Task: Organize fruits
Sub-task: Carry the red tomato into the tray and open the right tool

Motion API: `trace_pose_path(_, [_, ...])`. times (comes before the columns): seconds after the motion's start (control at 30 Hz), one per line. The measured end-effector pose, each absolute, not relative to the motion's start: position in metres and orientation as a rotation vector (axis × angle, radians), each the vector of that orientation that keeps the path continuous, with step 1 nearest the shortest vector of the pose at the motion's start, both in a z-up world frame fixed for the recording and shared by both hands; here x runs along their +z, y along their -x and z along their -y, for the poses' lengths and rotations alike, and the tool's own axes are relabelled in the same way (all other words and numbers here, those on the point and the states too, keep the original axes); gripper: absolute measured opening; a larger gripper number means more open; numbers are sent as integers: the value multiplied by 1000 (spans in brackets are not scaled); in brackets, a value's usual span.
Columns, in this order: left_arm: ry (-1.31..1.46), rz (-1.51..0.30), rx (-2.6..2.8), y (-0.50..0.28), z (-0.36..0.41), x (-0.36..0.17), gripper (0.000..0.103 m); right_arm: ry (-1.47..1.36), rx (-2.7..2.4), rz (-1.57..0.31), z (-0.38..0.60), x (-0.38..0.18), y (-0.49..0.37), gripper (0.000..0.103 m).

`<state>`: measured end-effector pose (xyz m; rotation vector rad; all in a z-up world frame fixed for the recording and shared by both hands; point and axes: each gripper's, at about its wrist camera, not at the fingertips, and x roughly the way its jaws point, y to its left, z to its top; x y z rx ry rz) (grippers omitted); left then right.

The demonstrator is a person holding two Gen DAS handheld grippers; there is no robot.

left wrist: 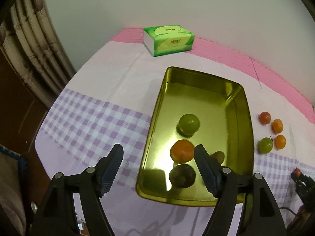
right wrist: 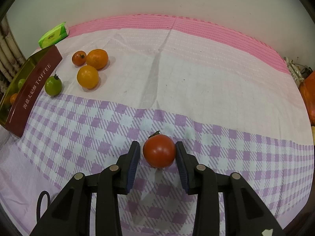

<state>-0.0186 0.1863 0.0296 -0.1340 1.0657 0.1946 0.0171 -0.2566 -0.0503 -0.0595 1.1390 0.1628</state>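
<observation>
My view takes in a cloth-covered counter. The cloth has three zones: a pink ribbed band along the far edge, a plain pale middle section, and a purple-and-white check nearest me. A crease runs through the pale section in my right view. A green tissue pack lies at the far left, where the pink band meets the pale section. Behind the counter stands a plain light wall. A patterned curtain hangs in folds at the far left. An orange item, only partly visible, sits off the right end of the counter. A black cable loop lies at my lower left.
</observation>
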Motion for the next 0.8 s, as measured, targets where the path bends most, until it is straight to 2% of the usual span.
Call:
trace_pose_path(0.07, [122, -1056, 203, 23, -189, 29, 76, 68, 156, -1144, 256, -50, -17, 29])
trace_pose_path(0.23, [120, -1036, 233, 32, -199, 25, 78, 79, 178, -1136, 248, -39, -18, 29])
trace_pose_path(0.37, [159, -1021, 244, 42, -209, 26, 84, 90, 248, -1105, 224, -19, -21, 29])
trace_pose_path(0.43, [166, -1021, 251, 46, -213, 26, 88, 73, 331, -1090, 201, -6, -23, 29])
trace_pose_path(0.6, [226, -991, 295, 61, -231, 31, 88, 49, 579, -1059, 118, 23, -23, 29])
trace_pose_path(0.8, [309, -980, 391, 65, -254, 26, 88, 138, 760, -1041, 15, 26, -21, 29])
